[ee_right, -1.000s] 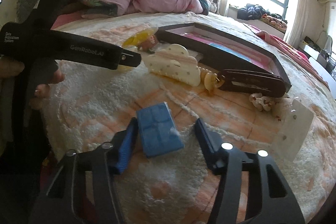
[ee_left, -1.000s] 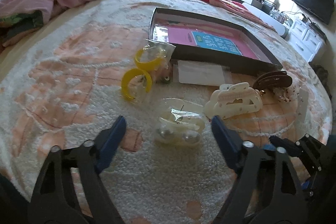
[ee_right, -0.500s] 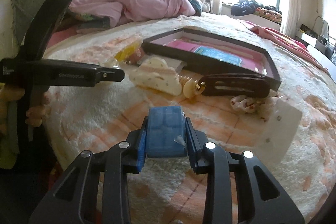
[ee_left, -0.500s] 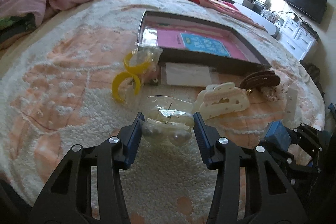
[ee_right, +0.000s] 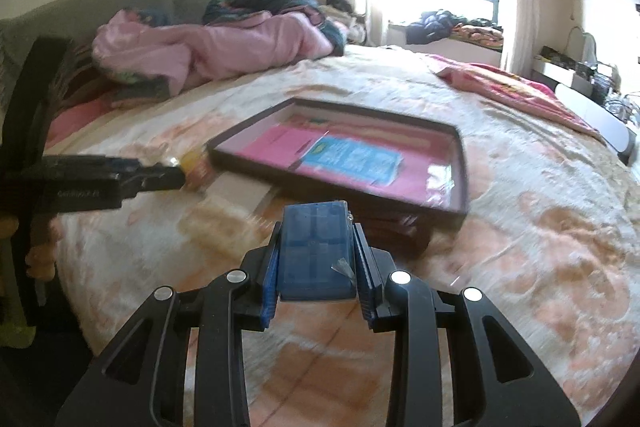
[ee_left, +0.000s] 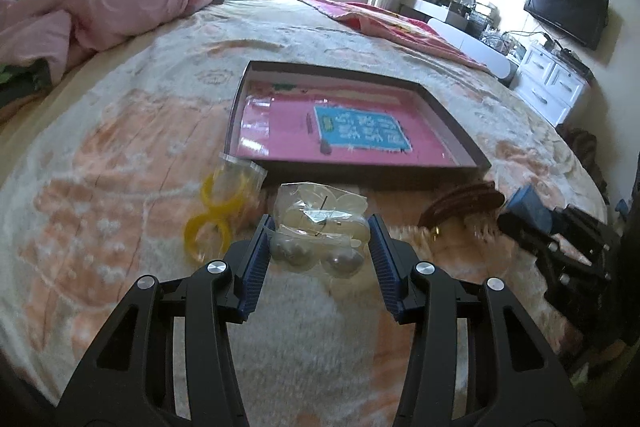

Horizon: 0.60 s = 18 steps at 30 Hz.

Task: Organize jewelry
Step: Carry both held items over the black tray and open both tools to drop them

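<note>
Both grippers have closed and lifted since a second ago: the left gripper (ee_left: 320,247) has its fingers clamped on the clear earring bag (ee_left: 320,227), the right gripper (ee_right: 316,259) on the blue case (ee_right: 316,251), both just short of the open box (ee_left: 452,119). The slick bag may slip; the box's near wall could snag either load.
</note>
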### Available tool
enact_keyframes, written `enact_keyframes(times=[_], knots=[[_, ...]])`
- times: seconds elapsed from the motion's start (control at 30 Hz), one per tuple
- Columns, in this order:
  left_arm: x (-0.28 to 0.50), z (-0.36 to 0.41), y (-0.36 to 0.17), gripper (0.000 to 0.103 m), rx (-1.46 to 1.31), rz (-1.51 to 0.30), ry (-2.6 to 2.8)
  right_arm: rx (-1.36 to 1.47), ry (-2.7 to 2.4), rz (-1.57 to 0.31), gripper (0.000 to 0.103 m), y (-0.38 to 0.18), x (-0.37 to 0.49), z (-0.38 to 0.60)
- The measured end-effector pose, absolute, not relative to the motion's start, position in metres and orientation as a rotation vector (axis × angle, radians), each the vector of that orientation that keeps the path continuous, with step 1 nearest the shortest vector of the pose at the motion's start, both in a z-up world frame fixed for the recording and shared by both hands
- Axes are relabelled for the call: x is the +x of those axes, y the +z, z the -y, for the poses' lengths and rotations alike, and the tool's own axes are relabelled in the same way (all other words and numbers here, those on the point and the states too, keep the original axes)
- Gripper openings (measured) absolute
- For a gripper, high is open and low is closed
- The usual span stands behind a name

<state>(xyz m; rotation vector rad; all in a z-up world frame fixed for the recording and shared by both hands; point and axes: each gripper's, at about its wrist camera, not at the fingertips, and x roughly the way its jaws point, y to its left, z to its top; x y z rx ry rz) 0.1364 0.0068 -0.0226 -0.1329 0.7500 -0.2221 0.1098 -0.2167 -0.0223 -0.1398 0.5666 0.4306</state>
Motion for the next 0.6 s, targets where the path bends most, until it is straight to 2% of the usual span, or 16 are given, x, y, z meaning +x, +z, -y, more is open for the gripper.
enact_keyframes(times=[0.3,0.6], knots=[[0.181,0.001,-0.011,0.039,-0.121,-0.725,-0.2,-0.077,0.398,-0.567,0.031,-0.004,0.159,0.23],[0.233,0.007,-0.017,0.039,-0.097,-0.751,-0.176,-0.058,0.374,-0.642,0.031,-0.01,0.211,0.225]])
